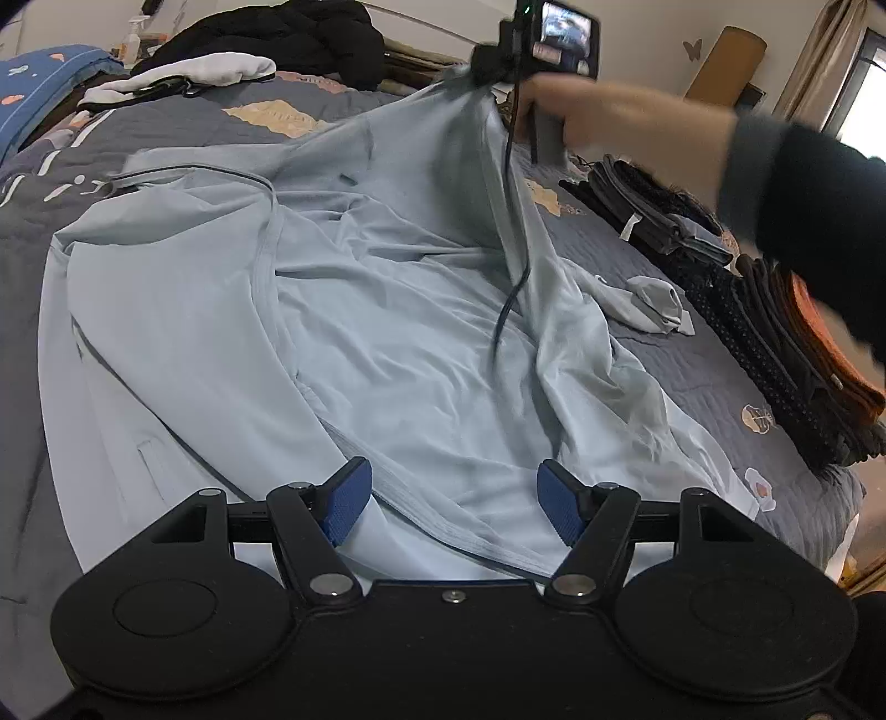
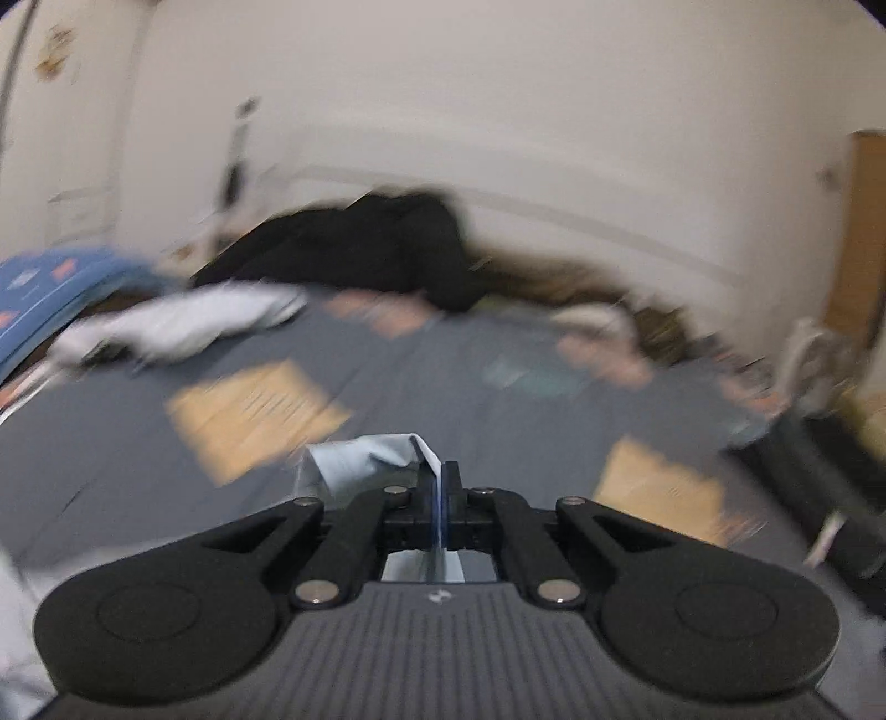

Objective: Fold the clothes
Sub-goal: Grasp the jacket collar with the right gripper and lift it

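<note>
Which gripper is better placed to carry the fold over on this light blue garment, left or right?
Right. The right gripper is shut on the light blue garment, lifting it. The left gripper hangs open, holding nothing.

Garment [image 1: 343, 310] spread on bed [image 1: 692, 365] ahead of left gripper [image 1: 448, 507]; one part raised in right gripper [image 2: 441, 487]; folded stack [image 1: 775, 332] right of garment.

My bed's grey quilt [image 1: 183, 119] bears the pale blue garment [image 1: 387, 310], folded dark clothes [image 1: 775, 343] right, perhaps a black coat [image 1: 310, 33] far.
</note>
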Tool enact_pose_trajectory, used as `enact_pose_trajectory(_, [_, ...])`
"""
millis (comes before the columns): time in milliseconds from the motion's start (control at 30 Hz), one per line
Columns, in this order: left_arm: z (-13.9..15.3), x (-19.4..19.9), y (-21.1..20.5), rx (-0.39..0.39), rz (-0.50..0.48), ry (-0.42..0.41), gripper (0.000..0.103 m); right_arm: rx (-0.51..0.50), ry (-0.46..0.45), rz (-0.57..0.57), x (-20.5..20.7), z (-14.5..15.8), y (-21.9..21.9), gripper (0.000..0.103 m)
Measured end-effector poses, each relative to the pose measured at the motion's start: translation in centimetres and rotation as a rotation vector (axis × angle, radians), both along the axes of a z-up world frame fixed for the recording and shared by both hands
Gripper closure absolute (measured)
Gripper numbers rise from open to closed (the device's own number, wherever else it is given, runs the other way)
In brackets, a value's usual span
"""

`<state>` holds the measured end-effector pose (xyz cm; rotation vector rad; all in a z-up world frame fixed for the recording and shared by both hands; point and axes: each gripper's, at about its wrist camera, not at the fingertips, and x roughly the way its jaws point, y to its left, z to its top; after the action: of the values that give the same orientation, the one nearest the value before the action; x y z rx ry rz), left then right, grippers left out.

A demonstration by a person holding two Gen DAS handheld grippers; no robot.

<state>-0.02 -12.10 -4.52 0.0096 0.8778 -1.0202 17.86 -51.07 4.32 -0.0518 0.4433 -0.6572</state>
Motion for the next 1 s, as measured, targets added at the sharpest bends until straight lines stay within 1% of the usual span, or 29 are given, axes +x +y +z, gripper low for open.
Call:
enact_pose_trajectory(33, [0.0, 0.0, 0.0, 0.002, -0.001, 0.000, 0.038, -0.021, -0.021, -0.039, 0.2, 0.9, -1.0, 0.103])
enact_pose_trajectory(167, [-0.3, 0.4, -0.1, 0.013, 0.004, 0.004, 0.038, -0.044, -0.060, -0.155, 1.1, 2.7, -4.2, 0.103])
enact_pose_trajectory(233, [-0.5, 0.7, -0.1, 0.014, 0.008, 0.010, 0.038, -0.033, -0.056, -0.154, 1.3, 2.2, -4.9, 0.102])
enact_pose_trajectory(267, [-0.5, 0.7, -0.1, 0.014, 0.007, 0.011, 0.038, 0.015, 0.001, -0.132, 2.1, 1.2, -5.2, 0.101])
enact_pose_trajectory(367, [-0.5, 0.7, -0.1, 0.011, 0.002, 0.014, 0.038, 0.066, 0.081, -0.106, 2.1, -1.5, -4.9, 0.098])
enact_pose_trajectory(400, [-0.5, 0.7, -0.1, 0.009, 0.000, 0.014, 0.038, 0.097, 0.073, -0.096, 1.6, -2.0, -4.7, 0.096])
enact_pose_trajectory(467, [-0.3, 0.6, 0.0, 0.002, -0.005, 0.012, 0.038, 0.167, 0.039, -0.077, 0.5, -2.4, -3.9, 0.086])
enact_pose_trajectory(500, [-0.2, 0.6, 0.0, -0.003, -0.005, 0.012, 0.038, 0.195, 0.032, -0.030, 0.0, -2.4, -2.9, 0.084])
enact_pose_trajectory(567, [-0.1, 0.6, 0.1, -0.013, -0.002, 0.014, 0.038, 0.225, 0.053, 0.100, -0.1, -2.3, -0.2, 0.074])
enact_pose_trajectory(600, [-0.1, 0.5, 0.1, -0.015, -0.001, 0.015, 0.038, 0.255, 0.068, 0.185, -0.1, -2.4, 1.5, 0.071])
enact_pose_trajectory(667, [0.1, 0.3, 0.0, -0.015, -0.001, 0.011, 0.038, 0.326, 0.094, 0.354, -0.2, -3.0, 5.2, 0.062])
enact_pose_trajectory(733, [0.2, 0.1, 0.1, -0.013, -0.003, 0.002, 0.038, 0.372, 0.140, 0.470, 0.6, -4.5, 9.0, 0.061])
enact_pose_trajectory(800, [0.4, -0.1, 0.3, -0.014, -0.001, -0.003, 0.038, 0.369, 0.228, 0.577, 1.9, -6.0, 13.0, 0.059])
enact_pose_trajectory(900, [0.7, 0.0, 0.7, -0.023, 0.006, -0.005, 0.038, 0.310, 0.320, 0.634, 3.3, -7.8, 17.7, 0.059])
enact_pose_trajectory(967, [0.8, 0.2, 0.9, -0.026, 0.014, -0.004, 0.038, 0.274, 0.362, 0.601, 4.7, -8.7, 18.5, 0.060])
enact_pose_trajectory(1000, [0.9, 0.3, 1.0, -0.028, 0.015, -0.003, 0.038, 0.274, 0.377, 0.579, 5.2, -9.1, 18.4, 0.064])
